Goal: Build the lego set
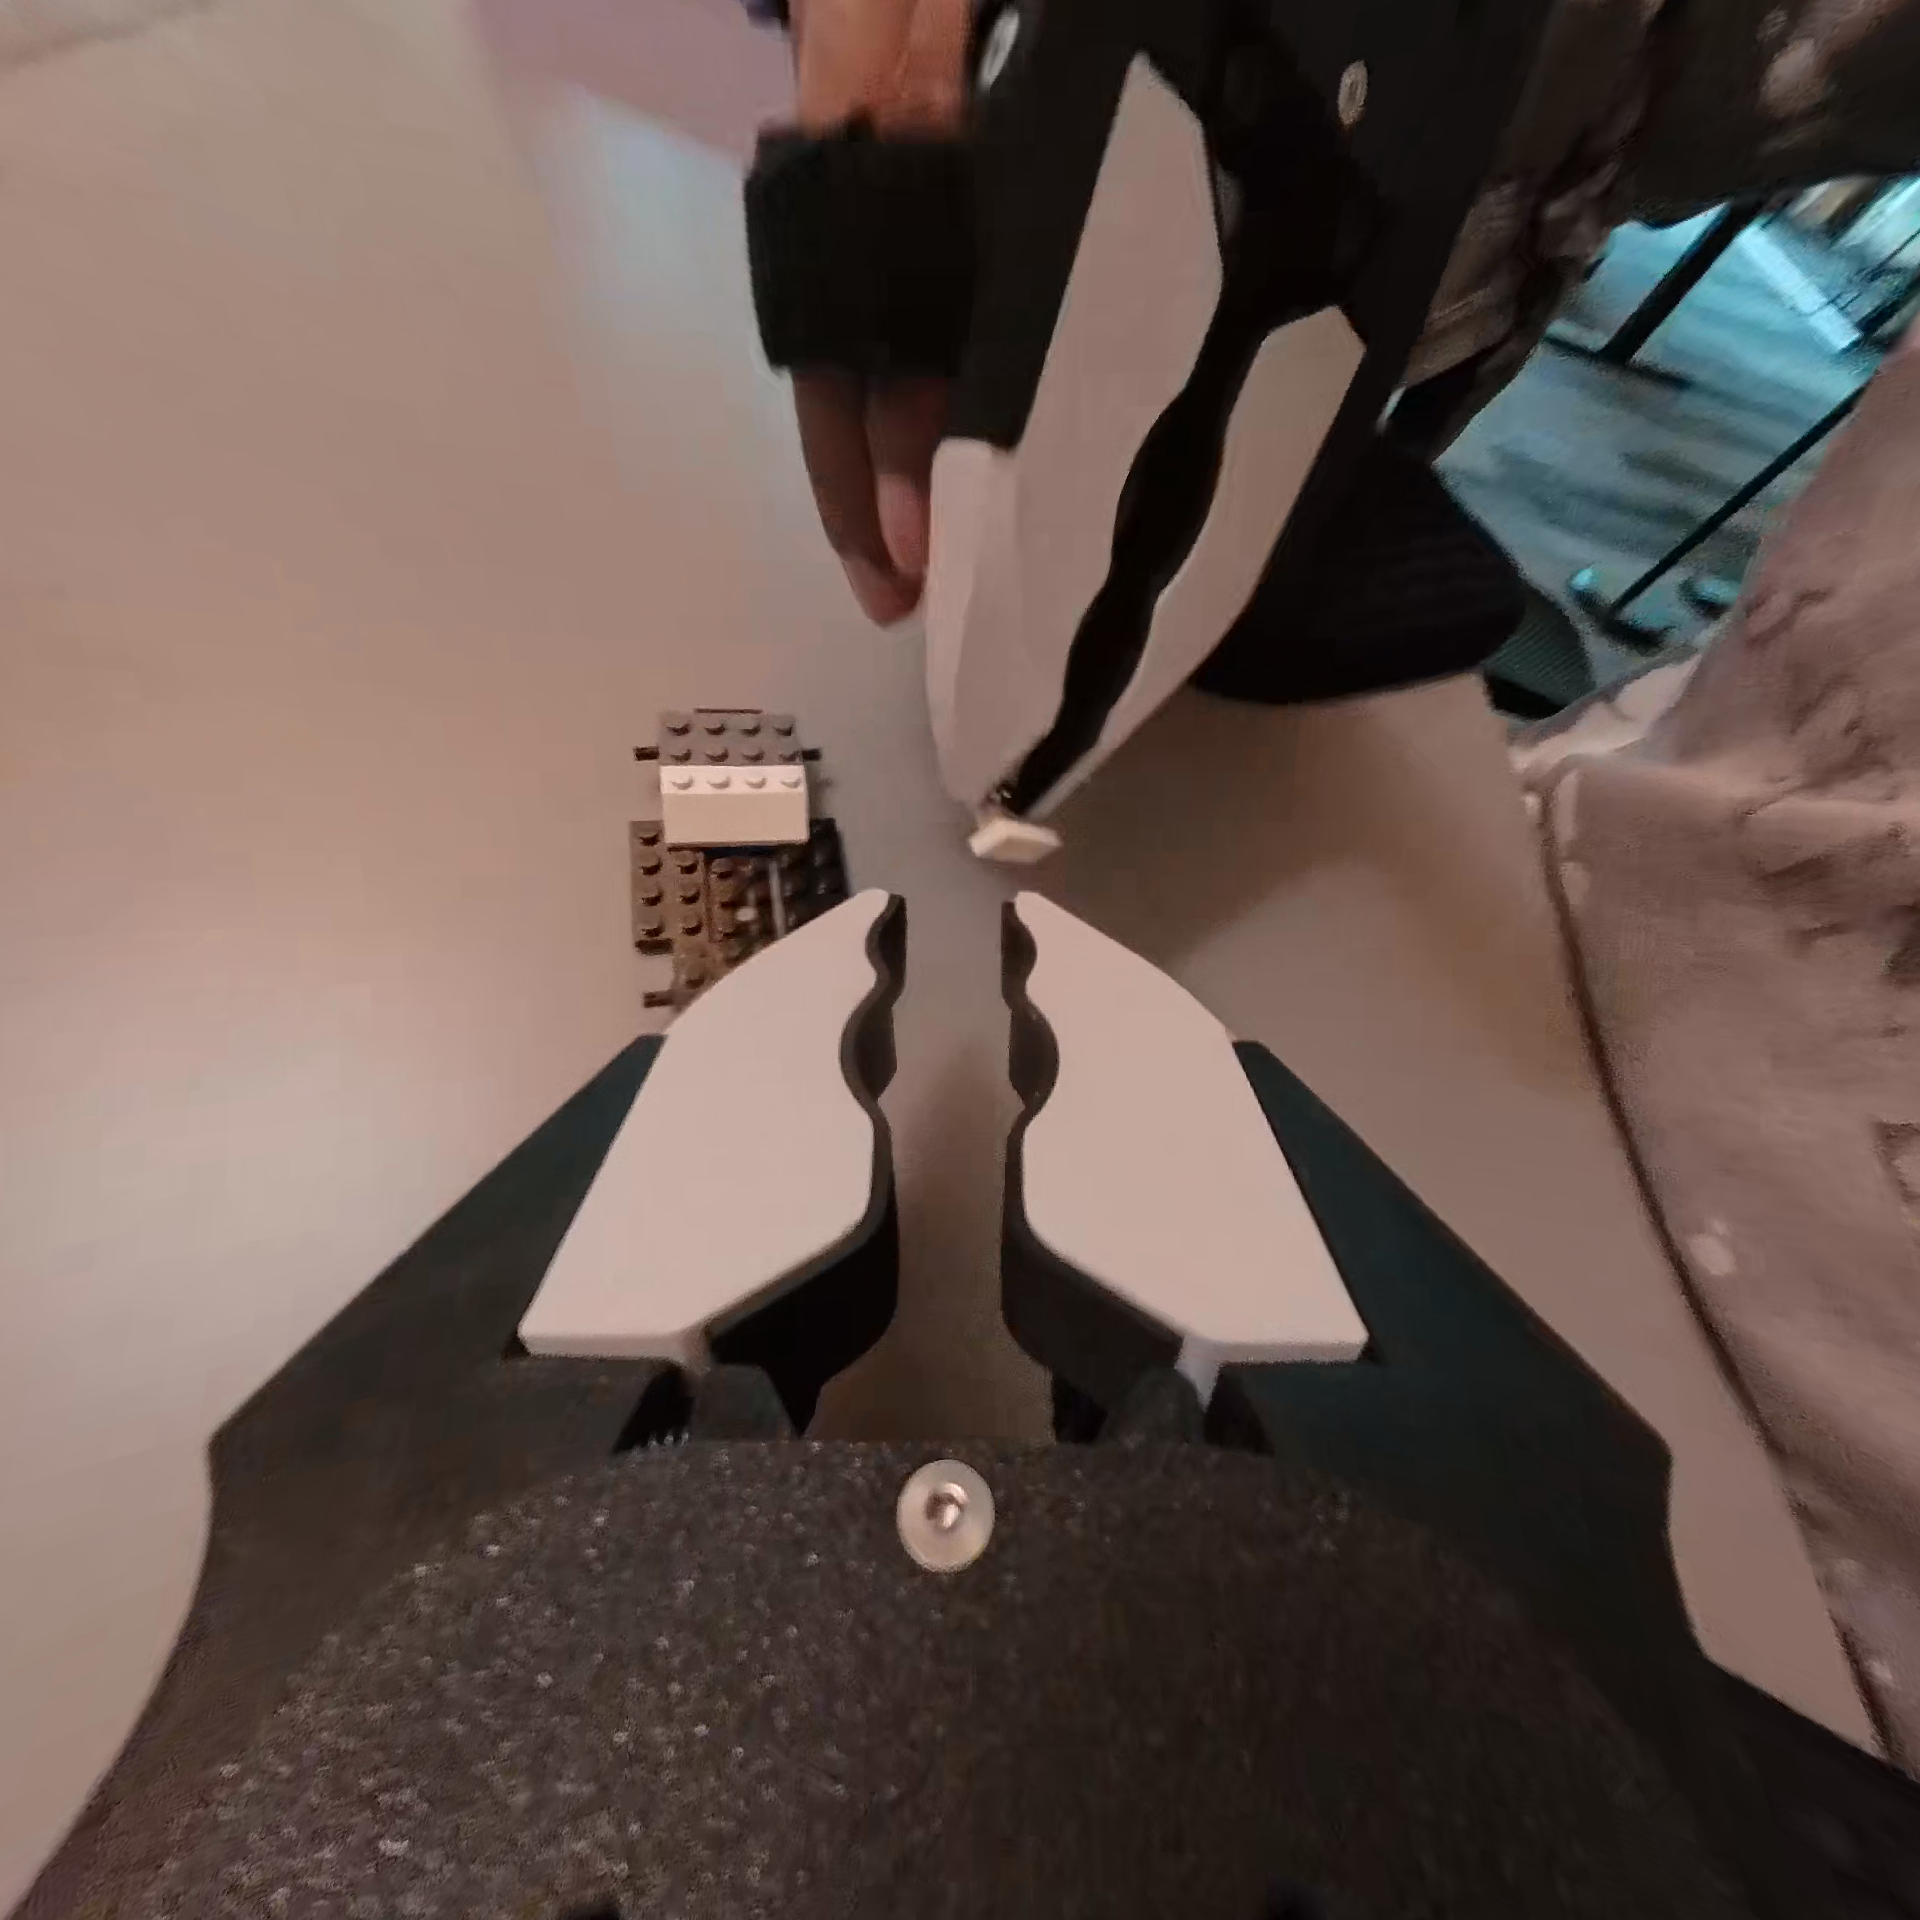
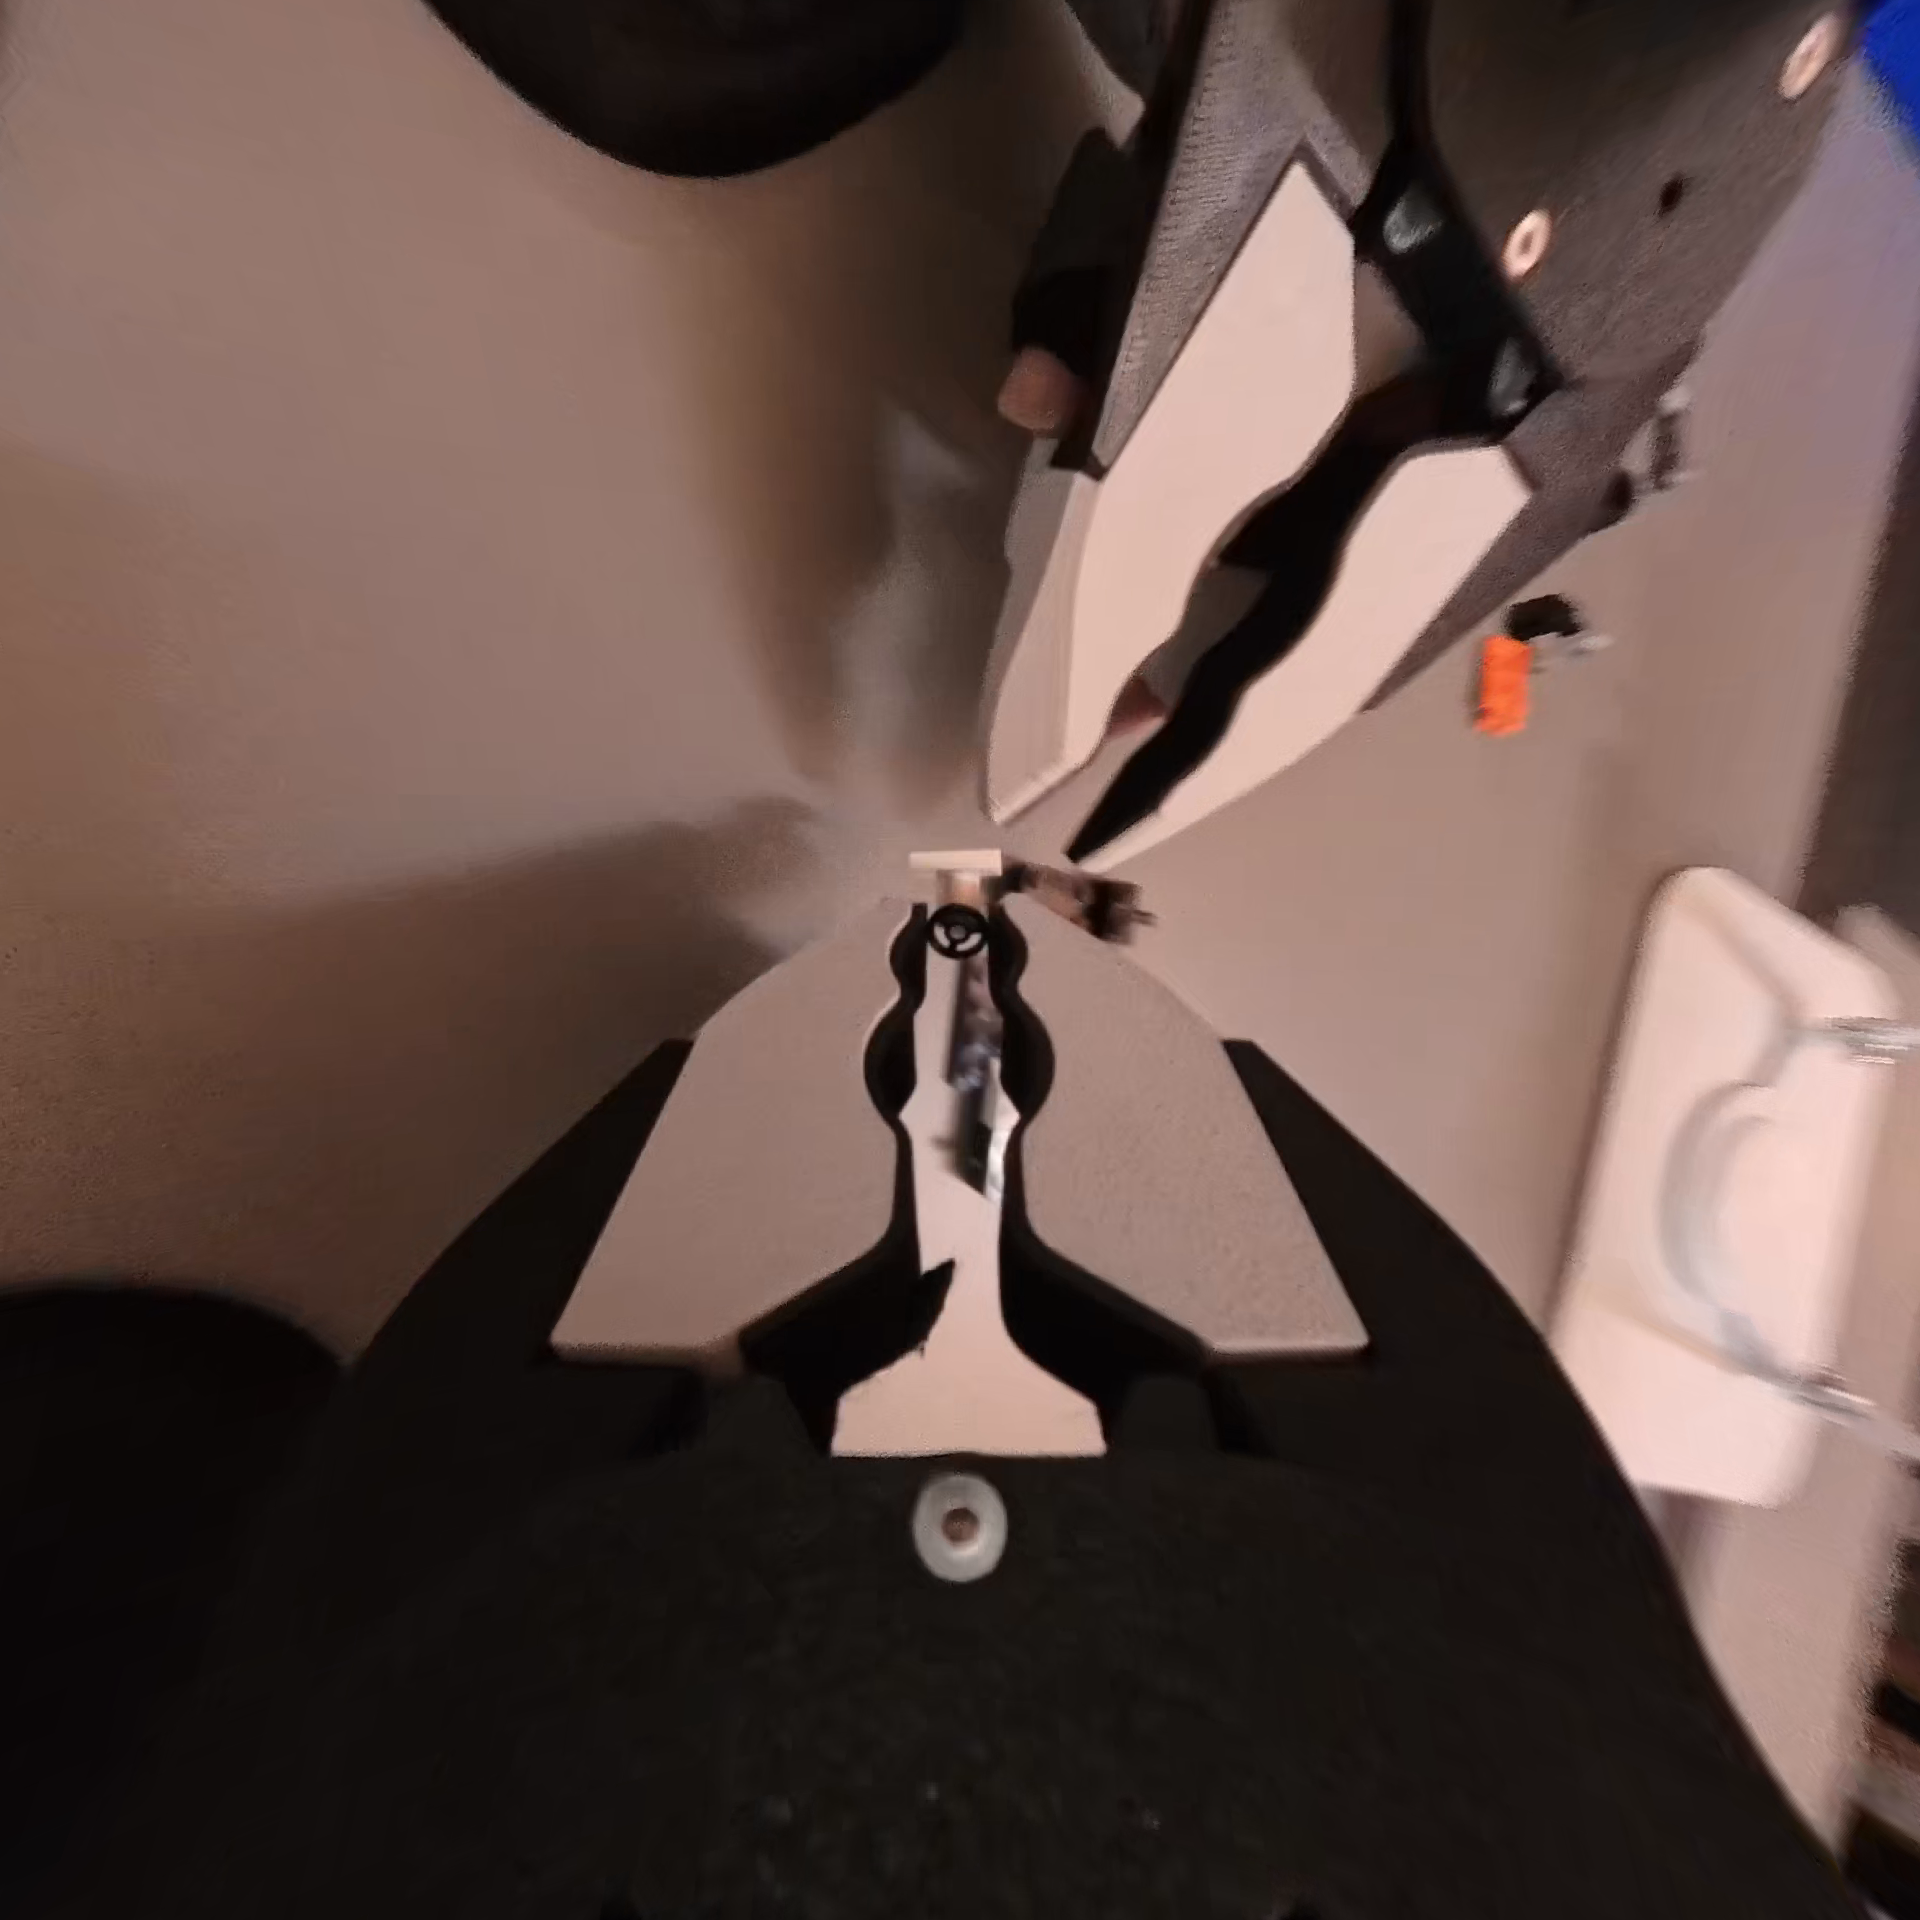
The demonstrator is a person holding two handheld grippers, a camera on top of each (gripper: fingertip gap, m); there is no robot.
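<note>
Right tool (image 1: 1013,805) pinching small white piece (image 1: 1013,840), carried toward model (image 1: 732,842) on bench (image 1: 312,623); left tool (image 1: 951,909) parted, empty, ready to steady.

Your left gripper (image 1: 951,904) is hovering over the table (image 1: 312,623), with the lego build (image 1: 732,842) sitting on the table just left of its tips. Your right gripper (image 1: 1013,805) is coming in from above right, pinching a small tile (image 1: 1013,840) just ahead of the left tips. Off to the right, a tray (image 2: 1704,1195) is lying on the table.
</note>
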